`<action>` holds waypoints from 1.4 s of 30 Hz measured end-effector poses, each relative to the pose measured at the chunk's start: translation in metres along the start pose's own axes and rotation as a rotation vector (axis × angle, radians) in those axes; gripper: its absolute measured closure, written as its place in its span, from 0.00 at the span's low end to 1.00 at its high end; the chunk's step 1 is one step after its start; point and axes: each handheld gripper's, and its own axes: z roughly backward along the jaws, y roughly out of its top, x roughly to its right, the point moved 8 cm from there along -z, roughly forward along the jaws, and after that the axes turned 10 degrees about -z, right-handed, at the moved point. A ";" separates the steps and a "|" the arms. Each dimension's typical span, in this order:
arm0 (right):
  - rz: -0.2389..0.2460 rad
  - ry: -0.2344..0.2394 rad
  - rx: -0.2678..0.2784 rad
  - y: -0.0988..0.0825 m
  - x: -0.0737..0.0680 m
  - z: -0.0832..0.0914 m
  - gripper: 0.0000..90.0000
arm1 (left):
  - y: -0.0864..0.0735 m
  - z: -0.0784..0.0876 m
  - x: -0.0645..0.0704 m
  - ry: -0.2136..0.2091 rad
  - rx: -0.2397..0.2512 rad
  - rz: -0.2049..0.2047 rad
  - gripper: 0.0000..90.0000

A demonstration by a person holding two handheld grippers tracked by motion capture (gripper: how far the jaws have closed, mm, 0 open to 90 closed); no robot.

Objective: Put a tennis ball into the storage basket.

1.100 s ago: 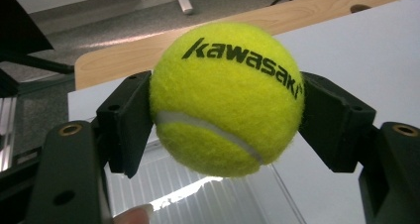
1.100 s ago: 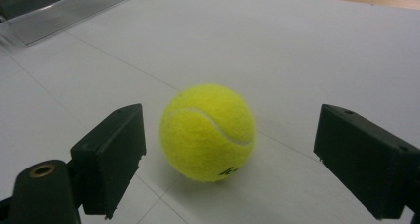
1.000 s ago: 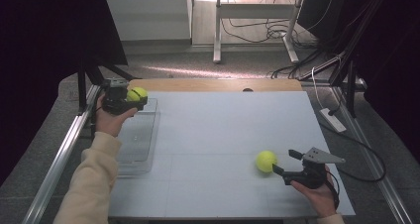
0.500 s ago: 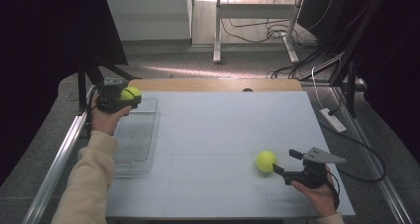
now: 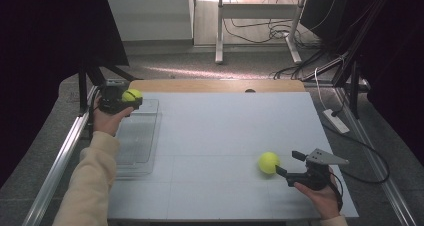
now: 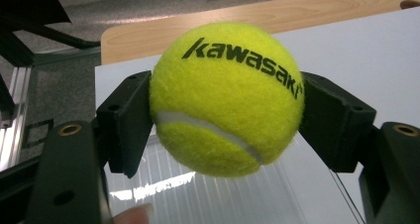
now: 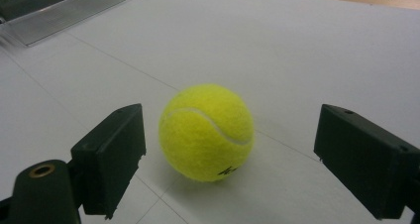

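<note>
We've got the left gripper (image 5: 131,100) clamped on a tennis ball (image 5: 132,95) at the far-left of the table (image 5: 220,121), held up over the far end of a clear plastic tray (image 5: 137,142). In the left gripper view the ball (image 6: 227,99) sits squeezed between both jaws, off the surface, "kawasaki" in black across the top, white seam curving low. Tray ribs show under it; a fingertip (image 6: 132,215) pokes in at the bottom edge. Wooden strip of tabletop (image 6: 257,17) runs along the far edge behind the ball.

Right gripper (image 5: 290,163) is near-right on the table, jaws spread wide, holding nothing. Second tennis ball (image 5: 269,162) rests on the white surface just left of it in the high view, at the jaw tips. In the right gripper view that ball (image 7: 206,132) sits between the two jaws w/ clear gaps either side, closer to the left-hand jaw, no contact. Small black print low on it, too small to read. Tray corner (image 7: 59,8) visible far off at upper left there.

Tray lies along the left edge of the table, well apart from the second ball. Left forearm in a cream sleeve (image 5: 90,186) comes up from the bottom left; right hand (image 5: 320,196) wraps the right gripper's handle, grey plate on top, cable trailing off right.
</note>
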 end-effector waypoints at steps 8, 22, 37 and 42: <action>0.001 -0.001 0.000 0.000 0.000 0.000 0.14 | -0.005 -0.009 -0.002 0.008 -0.035 0.001 0.30; 0.002 0.000 -0.002 -0.001 0.000 0.000 0.14 | -0.014 -0.022 -0.005 0.005 -0.093 -0.006 0.30; 0.002 -0.002 -0.006 -0.001 0.001 -0.001 0.14 | -0.031 -0.036 -0.013 0.010 -0.170 0.014 0.30; 0.002 -0.003 -0.007 -0.002 0.001 -0.001 0.14 | -0.036 -0.039 -0.012 0.003 -0.188 0.014 0.30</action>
